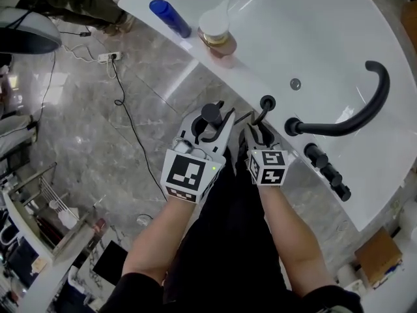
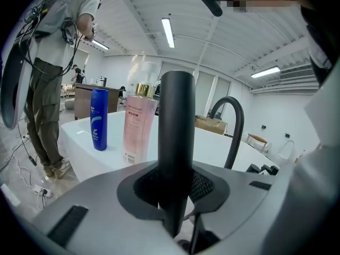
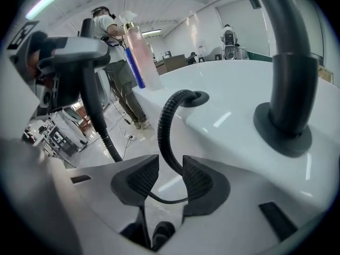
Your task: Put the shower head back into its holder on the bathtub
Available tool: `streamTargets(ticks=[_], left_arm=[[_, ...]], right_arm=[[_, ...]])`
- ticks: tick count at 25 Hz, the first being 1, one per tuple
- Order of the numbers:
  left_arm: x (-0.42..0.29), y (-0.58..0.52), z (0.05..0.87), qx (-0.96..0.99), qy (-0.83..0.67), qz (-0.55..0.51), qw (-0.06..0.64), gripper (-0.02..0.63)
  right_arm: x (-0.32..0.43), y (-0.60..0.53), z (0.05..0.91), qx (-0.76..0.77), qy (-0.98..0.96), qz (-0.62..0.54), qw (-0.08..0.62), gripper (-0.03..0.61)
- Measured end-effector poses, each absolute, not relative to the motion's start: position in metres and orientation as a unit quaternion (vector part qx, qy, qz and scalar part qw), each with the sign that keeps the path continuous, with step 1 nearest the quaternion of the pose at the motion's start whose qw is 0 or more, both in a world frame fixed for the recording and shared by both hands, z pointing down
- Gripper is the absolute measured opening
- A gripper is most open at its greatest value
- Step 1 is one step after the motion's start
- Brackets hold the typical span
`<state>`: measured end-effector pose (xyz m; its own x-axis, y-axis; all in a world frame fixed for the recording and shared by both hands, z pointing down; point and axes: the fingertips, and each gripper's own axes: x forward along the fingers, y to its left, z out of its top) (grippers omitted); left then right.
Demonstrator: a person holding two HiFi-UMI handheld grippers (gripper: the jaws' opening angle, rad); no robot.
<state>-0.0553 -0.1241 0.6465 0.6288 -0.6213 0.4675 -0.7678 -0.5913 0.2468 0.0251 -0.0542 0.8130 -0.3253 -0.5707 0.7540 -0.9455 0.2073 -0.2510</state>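
Left gripper [image 1: 213,126] clamped on the matte black cylindrical shower head [image 2: 177,142], upright, just off the white bathtub rim [image 1: 195,59], near the round black holder [image 1: 268,101], not in it. Right gripper [image 1: 255,126] jaws wide apart, ribbed black hose [image 3: 166,126] loose between pads, unpinched.

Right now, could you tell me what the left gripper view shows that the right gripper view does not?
Only the left gripper view: the left gripper seen close, pads clamped on the shower head, plus the tap knobs. Only the right gripper view: the holder with the ribbed hose entering it, and the right gripper, jaws apart either side of that hose. Both: the shower head, blue bottle, pink bottle, black spout, white bathtub and a standing person.
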Motion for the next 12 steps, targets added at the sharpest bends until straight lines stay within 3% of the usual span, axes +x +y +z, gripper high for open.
streamTargets(ticks=[8,12], left_arm=[[-0.060,-0.124,0.648,0.869,-0.405,0.174,0.227,0.109],[-0.063,-0.124,0.624,0.866,-0.411,0.168,0.230,0.109]], right_arm=[[0.015,-0.053,0.811,0.510,-0.733,0.358,0.272,0.075],[0.001,-0.043,0.772,0.492,-0.743,0.376,0.254,0.071]])
